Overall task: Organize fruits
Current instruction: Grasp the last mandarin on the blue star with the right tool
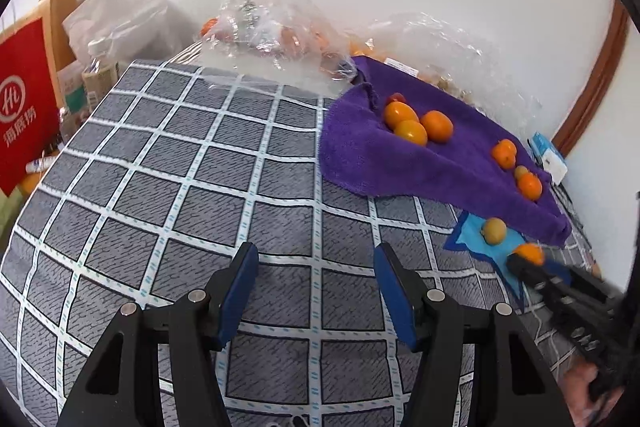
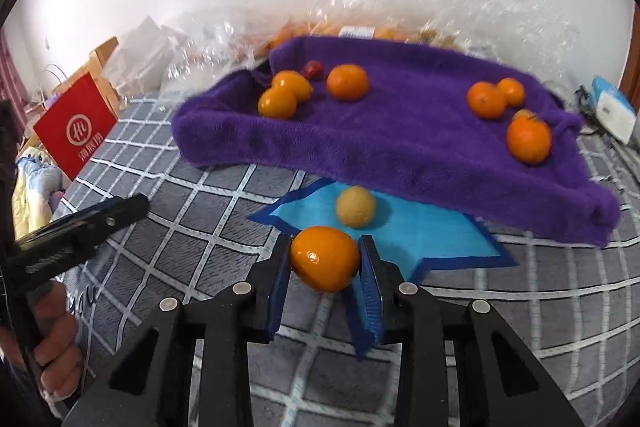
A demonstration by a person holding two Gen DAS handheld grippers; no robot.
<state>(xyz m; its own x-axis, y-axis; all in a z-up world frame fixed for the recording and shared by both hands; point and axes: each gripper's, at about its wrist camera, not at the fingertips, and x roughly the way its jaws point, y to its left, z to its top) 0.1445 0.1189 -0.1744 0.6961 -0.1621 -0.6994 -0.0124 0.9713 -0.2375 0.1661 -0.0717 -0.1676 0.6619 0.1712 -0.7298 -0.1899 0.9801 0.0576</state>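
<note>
The right hand-held gripper (image 2: 325, 259) grips an orange (image 2: 325, 258) just above the blue mat (image 2: 420, 231), near a yellowish fruit (image 2: 355, 207) lying there; the step looks like a placing of sorted fruit. The left hand-held gripper (image 1: 316, 287) hangs open over the checked bed (image 1: 180, 187). Next, lower and release gently, since round fruit may roll toward the purple towel (image 2: 400, 147)

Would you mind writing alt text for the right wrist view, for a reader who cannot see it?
The right gripper grips an orange between its blue pads, above a blue mat where a yellowish fruit sits. Behind, a purple towel holds more oranges and one small red fruit on a grey checked cloth.
</note>
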